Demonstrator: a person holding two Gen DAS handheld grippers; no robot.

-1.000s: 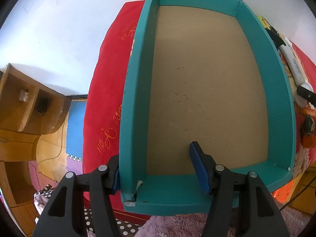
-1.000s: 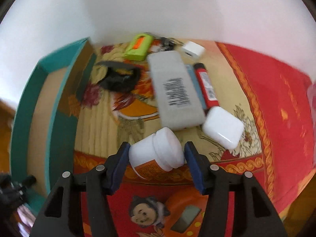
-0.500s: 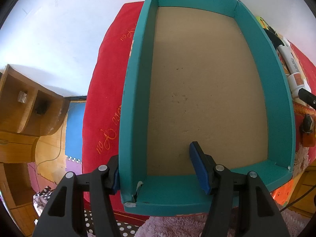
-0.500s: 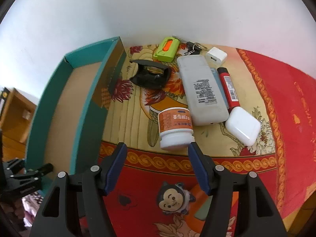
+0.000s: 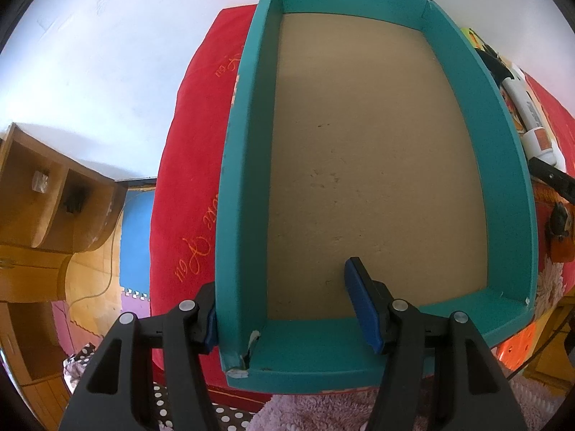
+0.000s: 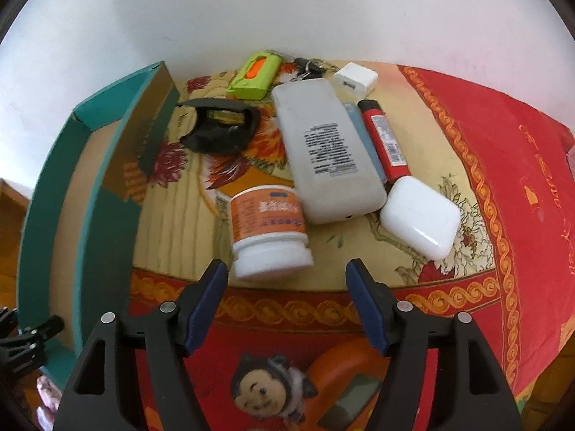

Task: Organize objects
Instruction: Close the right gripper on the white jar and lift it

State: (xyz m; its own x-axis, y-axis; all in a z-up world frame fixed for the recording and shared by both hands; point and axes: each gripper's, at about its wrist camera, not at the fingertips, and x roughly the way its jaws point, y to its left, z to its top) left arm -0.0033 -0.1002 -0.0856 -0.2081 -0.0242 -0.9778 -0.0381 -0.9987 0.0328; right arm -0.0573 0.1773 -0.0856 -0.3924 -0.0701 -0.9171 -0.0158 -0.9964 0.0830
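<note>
Bottle [image 6: 268, 230] is lying on its side on the patterned cloth [image 6: 503, 179], white cap toward the camera, just ahead of the right gripper [image 6: 287, 300] and slightly left of centre btw the fingers. R jaws are opening; nothing is sitting btw the pads and the bottle is resting free of them. Beyond the bottle, farther from the fingertips: grey remote [image 6: 325, 152] touching or nearly touching its right side, red lighter [image 6: 384, 140] and white case [image 6: 420, 215] off to the right, black clip [image 6: 219, 129], green gadget [image 6: 255, 73], keys [image 6: 309, 66] and white charger [image 6: 355, 79] at the far end. Teal tray [image 5: 510, 186] is waiting well left of the R fingers, floor bare. Left gripper [image 5: 287, 314] is straddling the tray's near-left wall, one pad against the outside, the other standing inside well apart from the wall, so not clamping, more bracing. Judging the step: a grab at the bottle looks due. To do it well: be centring the fingers over the bottle body, not the cap, since a round body may roll; be coming down w/ jaws wide enough to clear both sides, closing across the width, lifting clear of the remote, then carrying left over the tray wall while L is steadying the tray.
</note>
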